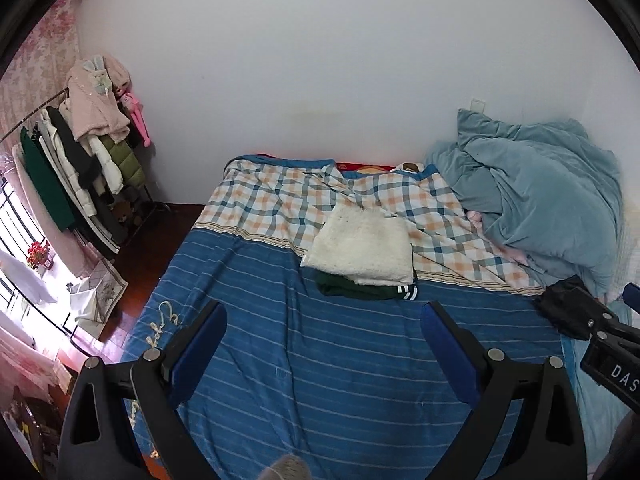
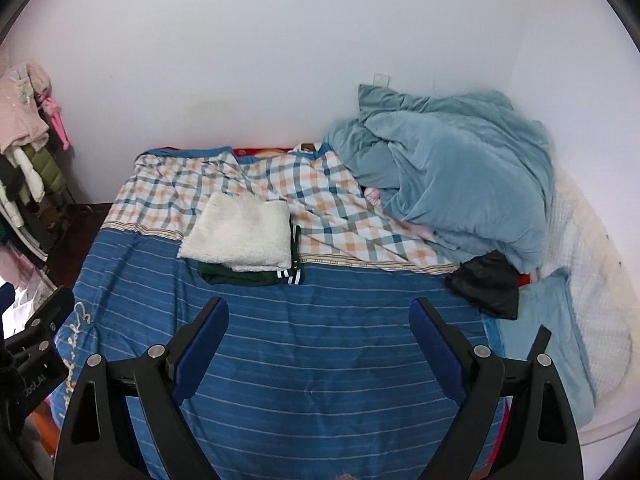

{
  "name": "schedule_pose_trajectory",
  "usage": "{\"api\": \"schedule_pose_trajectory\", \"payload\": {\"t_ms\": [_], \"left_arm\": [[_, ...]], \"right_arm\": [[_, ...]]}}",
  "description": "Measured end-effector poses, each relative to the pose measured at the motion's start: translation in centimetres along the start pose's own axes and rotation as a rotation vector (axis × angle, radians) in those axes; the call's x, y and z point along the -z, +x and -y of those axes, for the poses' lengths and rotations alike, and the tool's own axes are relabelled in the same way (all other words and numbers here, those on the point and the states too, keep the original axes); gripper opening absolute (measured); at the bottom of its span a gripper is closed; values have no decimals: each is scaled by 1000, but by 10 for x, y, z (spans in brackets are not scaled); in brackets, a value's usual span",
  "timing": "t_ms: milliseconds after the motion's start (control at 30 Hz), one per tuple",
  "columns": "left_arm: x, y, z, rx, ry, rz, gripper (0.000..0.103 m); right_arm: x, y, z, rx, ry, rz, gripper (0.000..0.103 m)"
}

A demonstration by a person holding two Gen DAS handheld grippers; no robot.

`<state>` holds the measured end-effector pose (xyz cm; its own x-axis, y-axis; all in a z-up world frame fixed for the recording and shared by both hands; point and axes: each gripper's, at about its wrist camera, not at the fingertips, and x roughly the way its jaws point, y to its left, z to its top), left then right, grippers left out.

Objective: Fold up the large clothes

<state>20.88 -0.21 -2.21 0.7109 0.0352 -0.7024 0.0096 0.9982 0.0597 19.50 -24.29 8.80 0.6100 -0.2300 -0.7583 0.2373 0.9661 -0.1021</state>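
Both your tongs, left [image 1: 324,320] and right [image 2: 318,316], hang released over the bed [image 2: 320,360], gripping nothing. The folded stack [image 2: 240,236] lies ahead-left of the right tongs; the black garment [image 2: 486,284] lies ahead-right. Reach there and pinch one edge, not the bunch.

Blue striped bedspread [image 2: 320,340] covers near part of bed; checked sheet [image 2: 320,200] across far part, by white wall [image 2: 280,40]. Crumpled grey-blue quilt [image 2: 460,168] heaped at far right corner. Pale blue pillow [image 2: 540,340] at right edge. Clothes rack [image 1: 80,168] w/ coats stands beyond left edge, nr window [image 1: 16,240].
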Motion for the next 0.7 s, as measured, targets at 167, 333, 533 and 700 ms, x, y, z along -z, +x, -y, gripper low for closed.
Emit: {"api": "schedule_pose_trajectory", "payload": {"t_ms": [167, 333, 533, 700], "left_arm": [[3, -27, 0, -6, 10, -24, 99], [1, -52, 5, 2, 29, -8, 99], [3, -70, 7, 9, 35, 13, 99], [2, -76, 5, 6, 10, 29, 99]], "right_arm": [[3, -41, 8, -25, 17, -2, 93], [3, -70, 16, -46, 24, 7, 93], [0, -91, 19, -51, -2, 19, 93], [0, -104, 21, -24, -8, 49, 96]]}}
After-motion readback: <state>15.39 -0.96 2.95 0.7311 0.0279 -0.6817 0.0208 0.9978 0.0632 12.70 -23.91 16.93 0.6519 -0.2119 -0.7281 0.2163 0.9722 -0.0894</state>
